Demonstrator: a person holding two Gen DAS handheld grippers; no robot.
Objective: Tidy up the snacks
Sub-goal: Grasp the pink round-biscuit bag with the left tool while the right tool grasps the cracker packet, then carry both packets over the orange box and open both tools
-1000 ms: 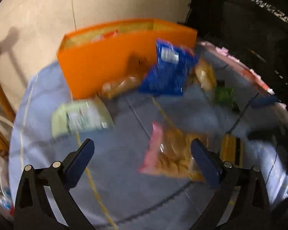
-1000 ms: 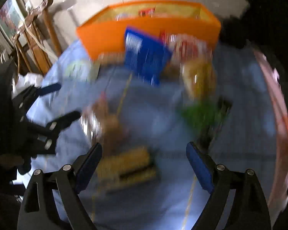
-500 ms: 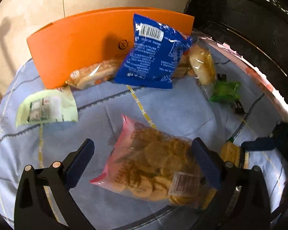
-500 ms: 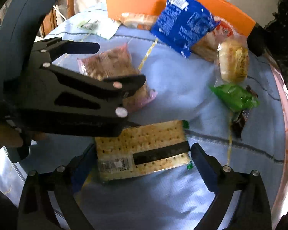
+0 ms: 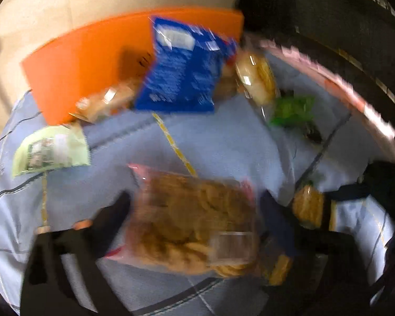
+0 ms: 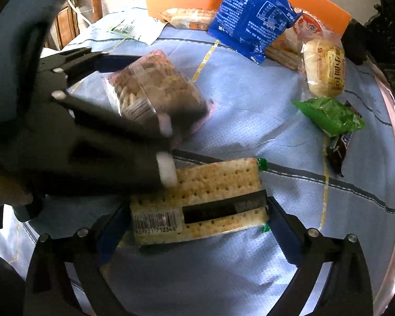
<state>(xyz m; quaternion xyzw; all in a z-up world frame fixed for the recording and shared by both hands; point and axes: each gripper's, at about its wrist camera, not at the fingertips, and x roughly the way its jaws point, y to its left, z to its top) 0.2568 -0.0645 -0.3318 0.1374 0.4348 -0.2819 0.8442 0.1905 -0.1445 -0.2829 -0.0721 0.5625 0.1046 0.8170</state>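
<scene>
A clear pink-edged bag of round biscuits (image 5: 197,218) lies on the blue cloth between the fingers of my left gripper (image 5: 194,208), which is shut on its sides; it also shows in the right wrist view (image 6: 155,92). A flat cracker pack (image 6: 200,205) with a black band lies between the fingers of my right gripper (image 6: 194,218), which touch its two ends. An orange box (image 5: 92,63) stands at the far edge. A blue snack bag (image 6: 252,23) leans on it.
A wrapped bun (image 6: 324,71), a green packet (image 6: 331,115), a dark bar (image 6: 339,147), a pale green packet (image 5: 52,150) and a wrapped pastry (image 6: 189,18) lie on the round table's cloth (image 6: 250,100). A dark chair (image 5: 342,26) stands at the right.
Both grippers dropped toward the table and closed in. The left one closed on the biscuit bag; the right one closed around the cracker pack.
</scene>
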